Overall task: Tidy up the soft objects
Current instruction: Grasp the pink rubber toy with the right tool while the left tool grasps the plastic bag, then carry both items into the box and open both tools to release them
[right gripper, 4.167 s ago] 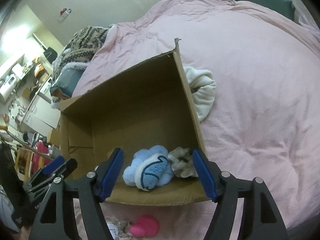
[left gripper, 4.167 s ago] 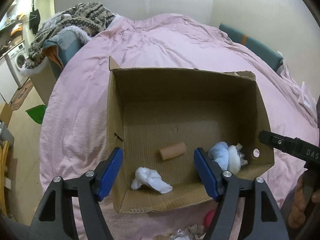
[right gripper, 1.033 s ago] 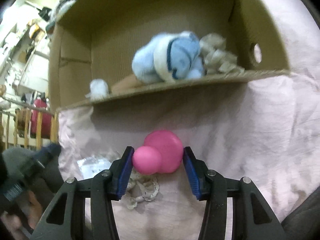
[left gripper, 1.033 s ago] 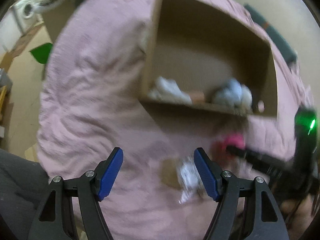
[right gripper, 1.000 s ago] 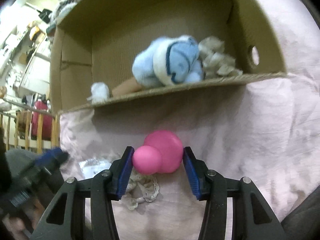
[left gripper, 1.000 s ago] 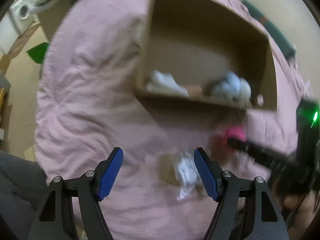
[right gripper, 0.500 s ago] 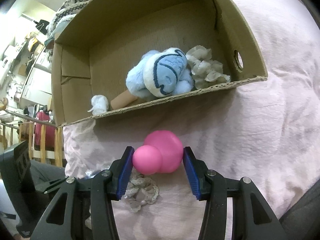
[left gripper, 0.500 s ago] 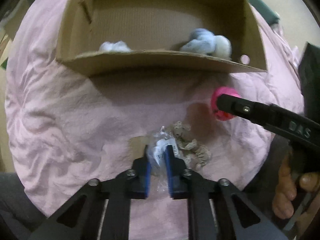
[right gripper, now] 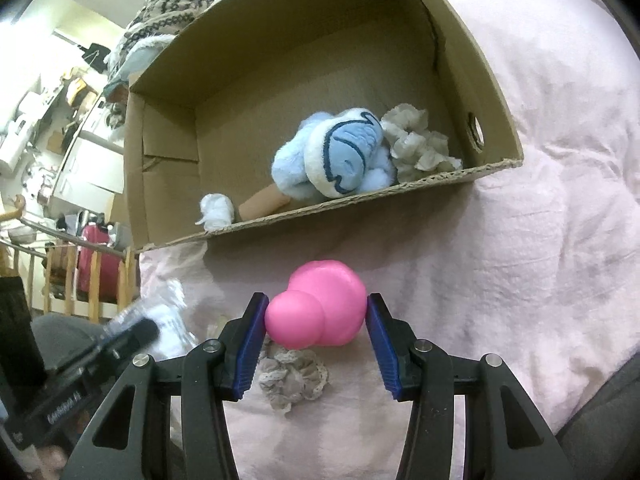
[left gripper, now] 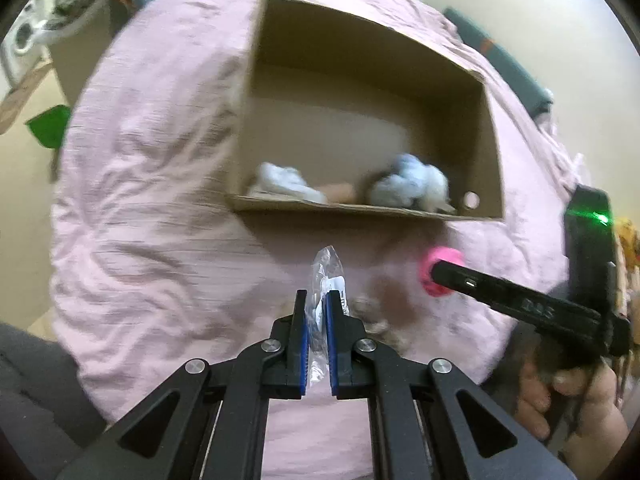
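A cardboard box (left gripper: 490, 128) (right gripper: 496, 76) lies on the pink bed. It holds a blue plush (right gripper: 340, 156) (left gripper: 408, 184), a white cloth (left gripper: 280, 184) (right gripper: 216, 208), a tan roll (right gripper: 260, 204) and a beige scrunchie (right gripper: 420, 144). My left gripper (left gripper: 316, 300) is shut on a clear plastic packet (left gripper: 326, 276), lifted above the bed in front of the box. My right gripper (right gripper: 316, 312) is shut on a pink squishy toy (right gripper: 320, 308) (left gripper: 438, 268), just short of the box's near wall. A lace scrunchie (right gripper: 292, 376) lies on the bed under the right gripper.
The pink duvet (left gripper: 140, 220) (right gripper: 540, 240) surrounds the box. A patterned blanket (right gripper: 168, 8) is piled beyond the box. Wooden rails and a red item (right gripper: 92, 276) stand off the bed's left edge. A green object (left gripper: 48, 128) lies on the floor.
My left gripper has closed on the plastic packet and lifted it off the bed. My right gripper still holds the pink toy and has risen slightly toward the box.
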`<action>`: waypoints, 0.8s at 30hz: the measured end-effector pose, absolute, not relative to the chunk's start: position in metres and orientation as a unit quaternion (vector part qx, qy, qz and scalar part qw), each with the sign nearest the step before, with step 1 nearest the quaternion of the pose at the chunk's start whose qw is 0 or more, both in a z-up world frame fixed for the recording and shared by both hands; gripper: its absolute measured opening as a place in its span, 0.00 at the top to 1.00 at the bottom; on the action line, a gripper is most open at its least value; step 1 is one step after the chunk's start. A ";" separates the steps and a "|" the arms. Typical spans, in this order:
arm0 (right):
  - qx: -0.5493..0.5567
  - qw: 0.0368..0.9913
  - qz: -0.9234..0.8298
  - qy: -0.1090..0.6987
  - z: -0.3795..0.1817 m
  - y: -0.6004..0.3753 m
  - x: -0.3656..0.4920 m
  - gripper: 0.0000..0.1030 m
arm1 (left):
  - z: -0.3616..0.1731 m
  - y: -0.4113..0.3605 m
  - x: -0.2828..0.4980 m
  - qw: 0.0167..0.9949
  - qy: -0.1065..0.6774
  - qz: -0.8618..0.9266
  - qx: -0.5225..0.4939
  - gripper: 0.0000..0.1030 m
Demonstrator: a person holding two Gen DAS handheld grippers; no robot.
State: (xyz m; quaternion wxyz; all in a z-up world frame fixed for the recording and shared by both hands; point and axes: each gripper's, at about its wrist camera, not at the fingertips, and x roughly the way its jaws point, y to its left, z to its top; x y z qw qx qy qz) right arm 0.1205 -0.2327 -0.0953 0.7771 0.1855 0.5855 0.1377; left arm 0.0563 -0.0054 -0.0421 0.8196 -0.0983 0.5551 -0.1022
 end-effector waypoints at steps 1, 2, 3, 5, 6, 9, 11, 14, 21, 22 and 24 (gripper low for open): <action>0.181 0.778 0.138 0.585 -0.094 -0.231 0.119 0.49 | -0.042 -0.002 0.056 0.821 0.553 -0.095 -0.104 0.93; 0.179 0.779 0.140 0.584 -0.093 -0.231 0.118 0.49 | -0.042 0.001 0.057 0.824 0.548 -0.088 -0.109 0.93; 0.177 0.780 0.141 0.584 -0.092 -0.230 0.117 0.49 | -0.039 0.007 0.059 0.828 0.542 -0.083 -0.118 0.93; 0.174 0.782 0.142 0.581 -0.090 -0.229 0.116 0.49 | -0.033 0.016 0.060 0.832 0.528 -0.086 -0.146 0.93; 0.174 0.784 0.143 0.579 -0.089 -0.229 0.115 0.49 | -0.031 0.019 0.062 0.833 0.522 -0.089 -0.160 0.93; 0.177 0.785 0.142 0.576 -0.087 -0.231 0.114 0.49 | -0.028 0.027 0.060 0.837 0.513 -0.076 -0.172 0.93; 0.180 0.786 0.142 0.574 -0.086 -0.230 0.114 0.49 | -0.028 0.030 0.060 0.837 0.514 -0.069 -0.171 0.93; 0.178 0.787 0.144 0.573 -0.085 -0.229 0.113 0.49 | -0.030 0.032 0.058 0.836 0.519 -0.060 -0.166 0.93; 0.174 0.789 0.153 0.570 -0.082 -0.227 0.112 0.49 | -0.030 0.027 0.057 0.840 0.520 -0.050 -0.146 0.93; 0.177 0.790 0.157 0.566 -0.081 -0.226 0.111 0.49 | -0.028 0.026 0.056 0.845 0.514 -0.049 -0.139 0.93; 0.191 0.792 0.178 0.552 -0.074 -0.226 0.111 0.49 | -0.019 0.020 0.054 0.863 0.493 -0.032 -0.106 0.93</action>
